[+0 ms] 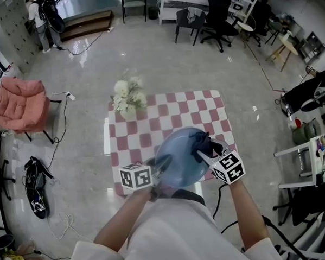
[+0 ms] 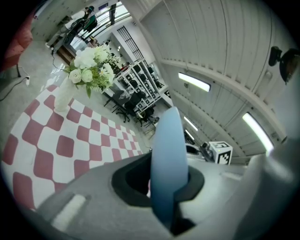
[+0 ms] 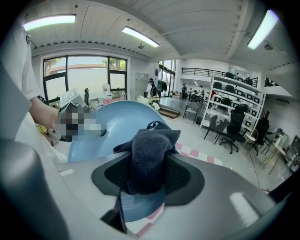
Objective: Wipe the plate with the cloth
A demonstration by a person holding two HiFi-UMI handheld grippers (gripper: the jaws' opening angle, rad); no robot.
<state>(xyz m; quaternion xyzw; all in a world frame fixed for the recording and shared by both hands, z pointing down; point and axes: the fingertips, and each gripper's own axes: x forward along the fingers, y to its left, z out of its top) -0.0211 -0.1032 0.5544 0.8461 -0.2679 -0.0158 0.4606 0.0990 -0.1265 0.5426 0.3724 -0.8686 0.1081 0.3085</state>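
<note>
left gripper (image 2: pixel 168 190) jaws clamped on the rim of the blue plate (image 2: pixel 168 145), seen edge-on there, its span running straight out from the jaws; right gripper (image 3: pixel 147 180) jaws pinched on the bunched dark cloth (image 3: pixel 151 152), cloth against the plate's right side; plate held up over the near edge of the red-white checked table (image 1: pixel 151 130), face tilted up toward the person; vase of white flowers (image 1: pixel 128 97) at the table's far left corner

plate (image 1: pixel 178 163) over table (image 1: pixel 173 121) near edge, cloth (image 1: pixel 206 146) against its right side, flowers (image 1: pixel 128 97) at far-left corner
</note>
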